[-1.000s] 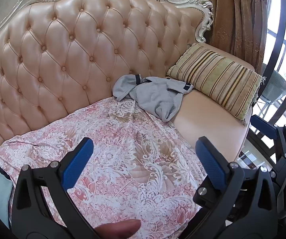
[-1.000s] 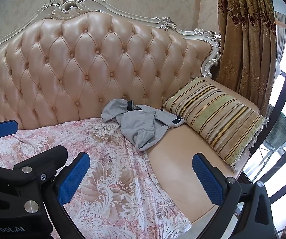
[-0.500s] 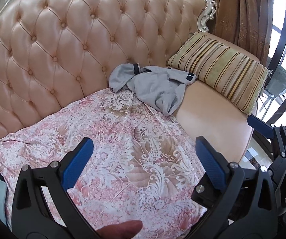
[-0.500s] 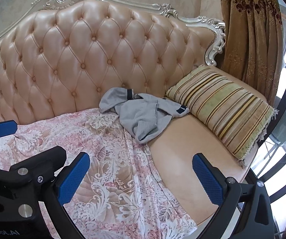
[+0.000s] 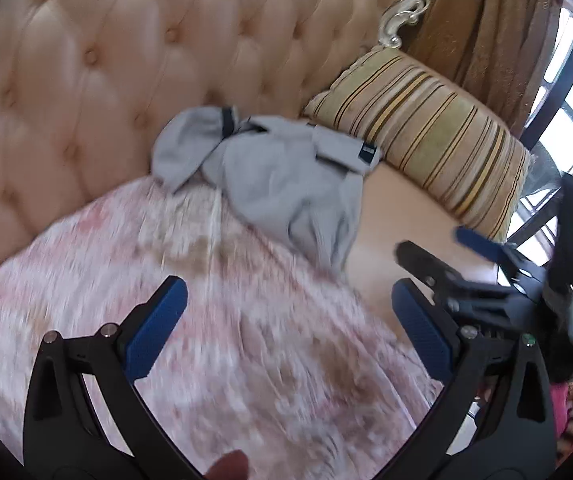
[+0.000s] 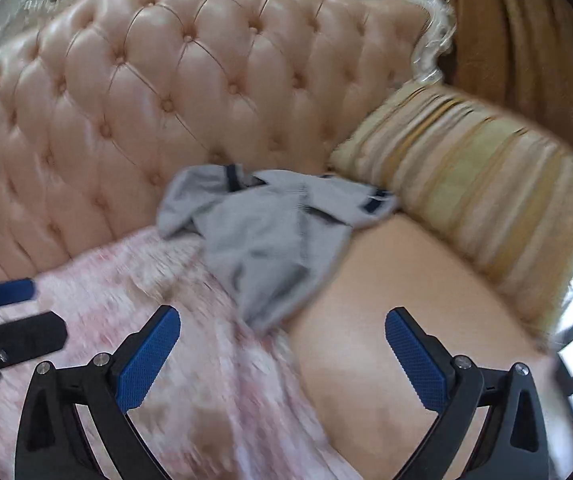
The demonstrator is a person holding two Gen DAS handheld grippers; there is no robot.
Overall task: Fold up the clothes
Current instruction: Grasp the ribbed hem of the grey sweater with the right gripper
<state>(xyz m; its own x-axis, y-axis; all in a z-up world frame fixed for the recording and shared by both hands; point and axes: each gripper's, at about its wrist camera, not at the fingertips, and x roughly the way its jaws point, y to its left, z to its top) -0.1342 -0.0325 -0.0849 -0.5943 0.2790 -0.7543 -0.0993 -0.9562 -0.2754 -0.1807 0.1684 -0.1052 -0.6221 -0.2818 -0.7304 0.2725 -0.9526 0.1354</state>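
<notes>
**Grey garment unfolded; both grippers empty**

The grey garment (image 5: 286, 176) (image 6: 262, 236) lies crumpled at the sofa back, partly on the pink floral cover (image 5: 226, 320), beside the striped cushion (image 5: 426, 136). Left gripper (image 5: 286, 332) and right gripper (image 6: 282, 356) are both spread wide, above the seat, touching nothing.

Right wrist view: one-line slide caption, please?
Open right claw facing crumpled grey garment on sofa, nothing gripped.

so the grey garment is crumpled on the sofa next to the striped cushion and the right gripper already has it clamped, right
Not clamped. In the right wrist view the right gripper is open and empty, short of the grey garment. The garment does lie crumpled beside the striped cushion.
</notes>
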